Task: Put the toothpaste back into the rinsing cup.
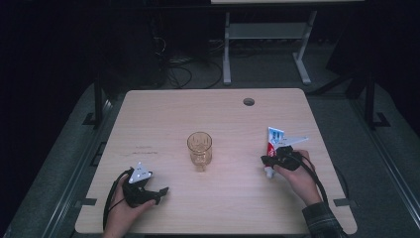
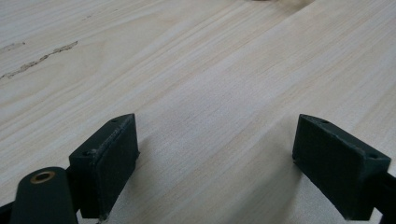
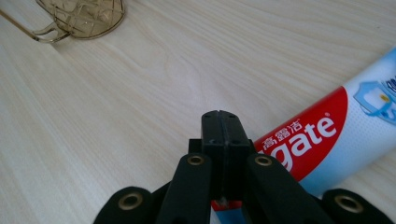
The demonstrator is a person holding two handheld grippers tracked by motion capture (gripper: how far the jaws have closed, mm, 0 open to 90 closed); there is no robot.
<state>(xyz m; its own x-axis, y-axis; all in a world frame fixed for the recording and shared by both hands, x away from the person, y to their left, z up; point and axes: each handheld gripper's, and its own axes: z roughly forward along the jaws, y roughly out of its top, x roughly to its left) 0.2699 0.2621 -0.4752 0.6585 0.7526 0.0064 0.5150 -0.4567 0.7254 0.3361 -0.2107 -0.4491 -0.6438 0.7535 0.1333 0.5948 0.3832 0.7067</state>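
Note:
A red, white and blue toothpaste tube (image 1: 274, 139) lies on the wooden table (image 1: 163, 114) at the right, its white cap toward the person. My right gripper (image 1: 265, 159) sits over the tube's cap end and points left toward the glass. In the right gripper view its jaws (image 3: 225, 126) are pressed flat together with nothing between the tips, and the tube (image 3: 336, 135) lies just to their right and passes under them. A clear amber glass (image 1: 199, 148) stands upright mid-table, its rim (image 3: 84, 16) at the top left. My left gripper (image 1: 161, 191) rests open near the front left, bare wood between its pads (image 2: 215, 158).
A round cable hole (image 1: 248, 101) is in the table's far edge. Beyond the table stand a white desk frame (image 1: 267, 34) and loose cables on the dark floor. Faint scuff marks (image 2: 37, 58) cross the wood ahead of the left gripper.

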